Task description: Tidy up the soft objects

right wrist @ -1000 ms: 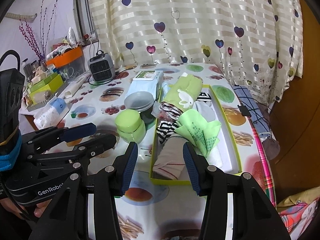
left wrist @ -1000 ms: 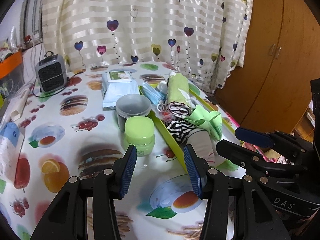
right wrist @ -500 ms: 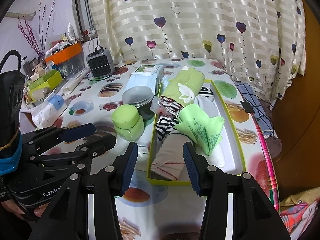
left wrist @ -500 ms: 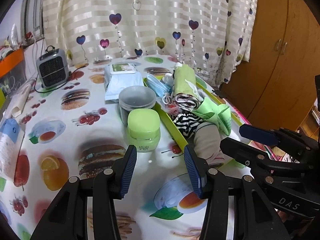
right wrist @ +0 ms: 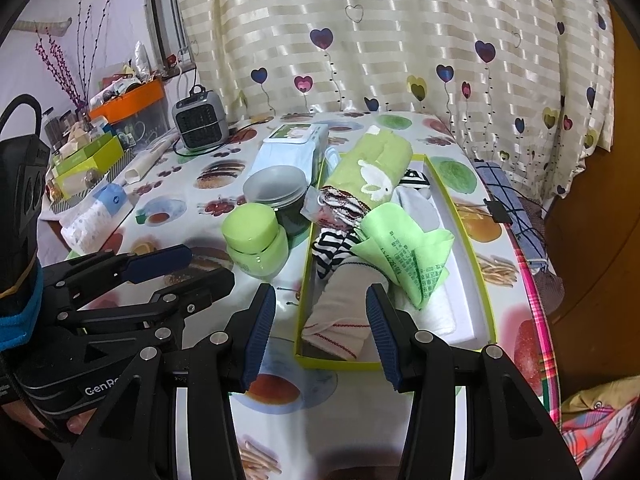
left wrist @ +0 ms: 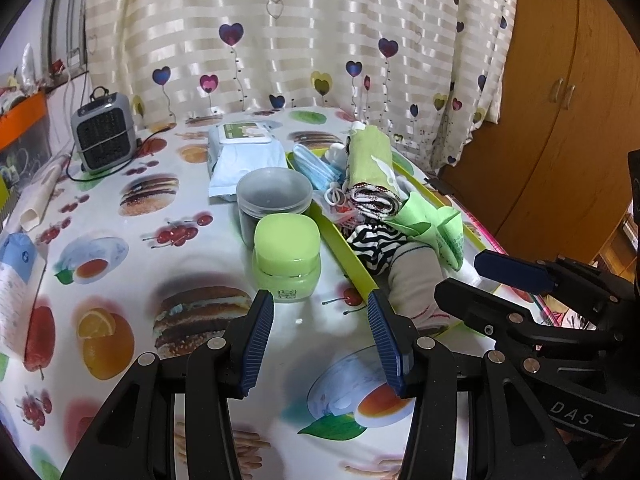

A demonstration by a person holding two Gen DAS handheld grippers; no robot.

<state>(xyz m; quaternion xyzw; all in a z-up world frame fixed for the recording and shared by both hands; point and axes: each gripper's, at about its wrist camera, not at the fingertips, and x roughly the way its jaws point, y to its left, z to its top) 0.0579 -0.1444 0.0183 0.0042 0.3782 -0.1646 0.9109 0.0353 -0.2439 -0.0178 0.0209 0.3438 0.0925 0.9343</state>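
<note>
A shallow green-rimmed box lies on the printed tablecloth and holds soft things: a rolled green towel, a zebra-striped cloth, a beige sock roll, a folded green cloth and blue masks. My right gripper hovers open just short of the box's near end, nothing between its fingers. My left gripper is open and empty above the cloth, just behind a green jar.
A grey-lidded dark jar and a wipes pack stand behind the green jar. A small grey heater sits at the back left, a tissue pack at the left. A curtain hangs behind; a wooden wardrobe is on the right.
Both grippers stay open and almost still. The left wrist view has shifted a little, so the jars and the box sit slightly lower and closer in it.
</note>
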